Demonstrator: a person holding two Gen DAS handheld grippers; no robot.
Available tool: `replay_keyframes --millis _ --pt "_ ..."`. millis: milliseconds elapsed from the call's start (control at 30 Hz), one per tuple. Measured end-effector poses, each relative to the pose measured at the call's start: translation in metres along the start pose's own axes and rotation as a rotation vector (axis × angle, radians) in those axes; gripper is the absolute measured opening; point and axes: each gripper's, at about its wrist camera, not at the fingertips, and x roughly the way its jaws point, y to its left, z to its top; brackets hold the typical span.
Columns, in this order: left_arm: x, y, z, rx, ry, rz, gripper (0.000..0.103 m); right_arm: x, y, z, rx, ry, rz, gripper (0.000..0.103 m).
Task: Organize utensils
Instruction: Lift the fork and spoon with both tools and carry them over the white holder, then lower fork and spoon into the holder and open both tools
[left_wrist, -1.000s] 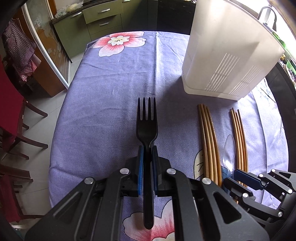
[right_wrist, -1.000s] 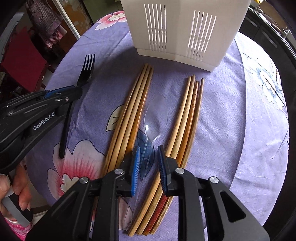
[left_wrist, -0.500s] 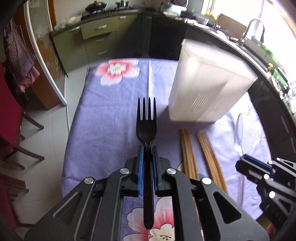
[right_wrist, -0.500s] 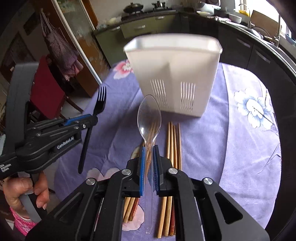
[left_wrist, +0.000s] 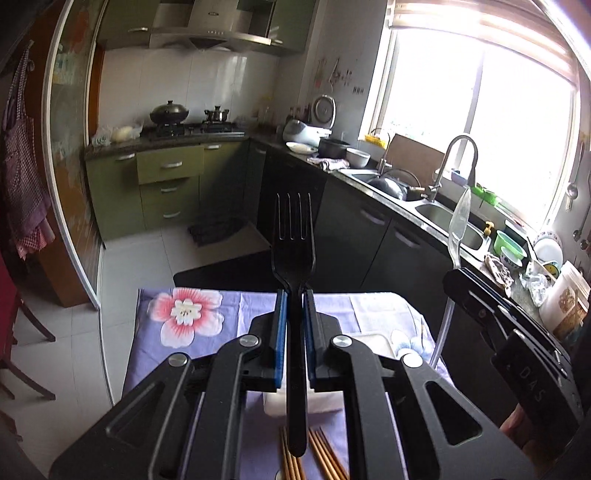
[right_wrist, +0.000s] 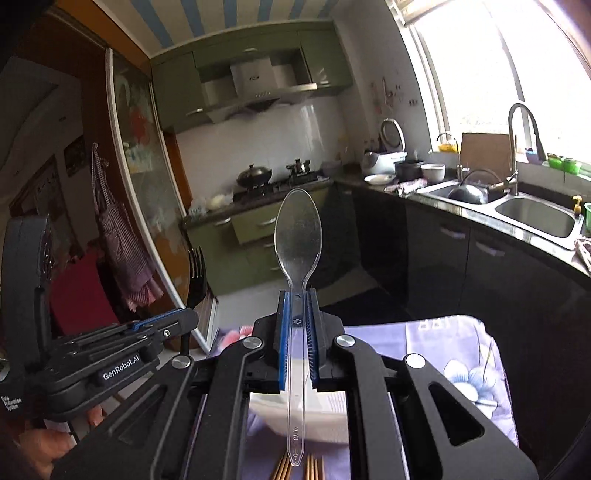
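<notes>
My left gripper (left_wrist: 294, 295) is shut on a black plastic fork (left_wrist: 294, 240), held high with its tines pointing up. My right gripper (right_wrist: 297, 295) is shut on a clear plastic spoon (right_wrist: 298, 236), bowl up. The white utensil holder (right_wrist: 314, 413) stands on the table below both grippers, mostly hidden by them; it also shows in the left wrist view (left_wrist: 365, 341). Wooden chopsticks (left_wrist: 325, 458) lie on the cloth in front of the holder, also seen in the right wrist view (right_wrist: 314, 467). The right gripper with the spoon (left_wrist: 460, 225) shows at the right of the left wrist view; the fork (right_wrist: 197, 280) shows at the left of the right wrist view.
The table has a purple floral cloth (left_wrist: 184, 314). Behind it are dark kitchen cabinets (left_wrist: 369, 236), a sink with a tap (right_wrist: 532, 218) and a stove with pots (left_wrist: 170, 114). A red chair (right_wrist: 77, 295) stands at the left.
Both grippers have risen and tilted up from the table, carrying the fork and the spoon. The views now look across the kitchen, with the holder below the fingers.
</notes>
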Motion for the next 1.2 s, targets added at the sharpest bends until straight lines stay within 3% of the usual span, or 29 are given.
replay_keyframes --millis 267,433,700,1200 --pt "0.059 -0.012 -0.005 0.024 -0.043 -0.025 0.009 0.067 -0.013 0.013 -0.043 -0.015 -0.082 0.009" --pt "0.079 -0.01 -0.019 0.039 -0.058 0.0 0.009 0.095 -0.02 -0.011 -0.046 0.016 -0.091 0.009" --pt "0.082 -0.008 -0.035 0.063 -0.029 -0.006 0.009 0.065 -0.024 -0.046 -0.06 0.004 -0.09 0.009" --pt "0.038 -0.011 -0.07 0.126 0.017 0.011 0.009 0.029 -0.022 -0.091 -0.116 0.085 -0.099 0.01"
